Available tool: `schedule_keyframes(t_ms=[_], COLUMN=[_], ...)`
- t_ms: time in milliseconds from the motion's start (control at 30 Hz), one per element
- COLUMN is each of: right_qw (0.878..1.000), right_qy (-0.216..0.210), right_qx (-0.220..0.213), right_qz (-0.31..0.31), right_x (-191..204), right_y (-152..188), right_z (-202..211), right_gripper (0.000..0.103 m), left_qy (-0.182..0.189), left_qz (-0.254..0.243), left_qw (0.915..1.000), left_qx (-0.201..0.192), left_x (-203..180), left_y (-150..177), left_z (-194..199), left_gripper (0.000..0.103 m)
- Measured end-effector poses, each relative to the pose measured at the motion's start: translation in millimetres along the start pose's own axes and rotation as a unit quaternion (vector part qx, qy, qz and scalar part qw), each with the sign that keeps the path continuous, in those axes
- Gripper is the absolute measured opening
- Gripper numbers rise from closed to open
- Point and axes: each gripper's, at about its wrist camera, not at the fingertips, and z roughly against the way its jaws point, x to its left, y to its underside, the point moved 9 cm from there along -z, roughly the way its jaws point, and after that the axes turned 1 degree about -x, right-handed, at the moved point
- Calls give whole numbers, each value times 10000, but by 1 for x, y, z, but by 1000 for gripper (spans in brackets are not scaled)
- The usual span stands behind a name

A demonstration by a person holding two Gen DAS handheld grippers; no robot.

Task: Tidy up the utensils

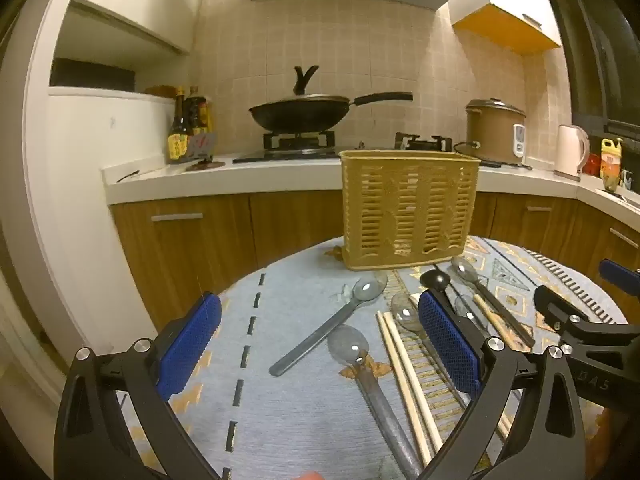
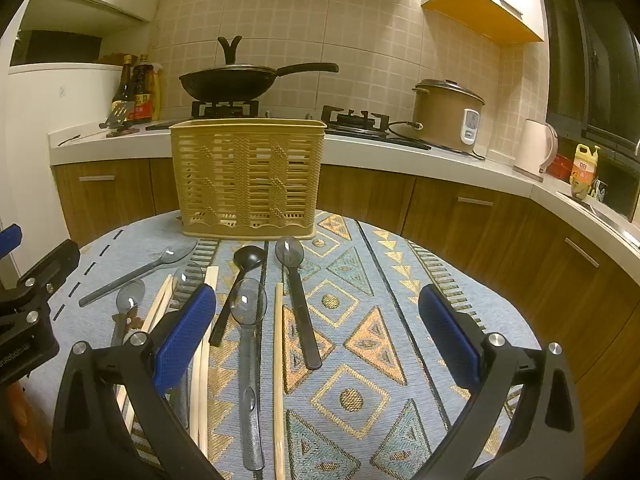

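Note:
A tan slotted utensil basket stands upright at the far side of the round table. Several grey translucent spoons, a black ladle and wooden chopsticks lie flat on the cloth in front of it. My left gripper is open and empty above the spoons. My right gripper is open and empty above the spoons and chopsticks. Each gripper shows at the edge of the other's view.
The table has a blue patterned cloth. Behind it runs a white counter with wooden cabinets, a wok on the stove, sauce bottles, a rice cooker and a kettle.

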Motion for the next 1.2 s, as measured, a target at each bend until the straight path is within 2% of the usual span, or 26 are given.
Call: schedule_keyframes(t_ms=[100, 267, 433, 567, 967, 1200], right_qw=[10000, 10000, 9997, 9994, 9970, 9960], right_qy=[-14, -5, -75, 8, -40, -104], right_qx=[3, -14, -191, -265, -584, -694], right_qz=[-7, -6, -110, -204, -514, -546], right_x=[0, 0, 1, -7, -31, -31], right_y=[0, -1, -8, -15, -61, -80], right_z=[0, 0, 8, 24, 90, 116], right_gripper=[97, 97, 97, 97, 97, 97], left_qy=[-56, -197, -286, -191, -579, -500], left_qz=[202, 161, -37, 0, 37, 83], left_qw=[9996, 9987, 9992, 9984, 9983, 9987], left_qx=[193, 434, 269, 539, 17, -38], left_x=[10, 13, 2, -2, 9, 6], left_y=[7, 17, 4, -3, -68, -84], left_z=[-3, -16, -4, 4, 69, 89], left_gripper=[96, 96, 96, 96, 96, 96])
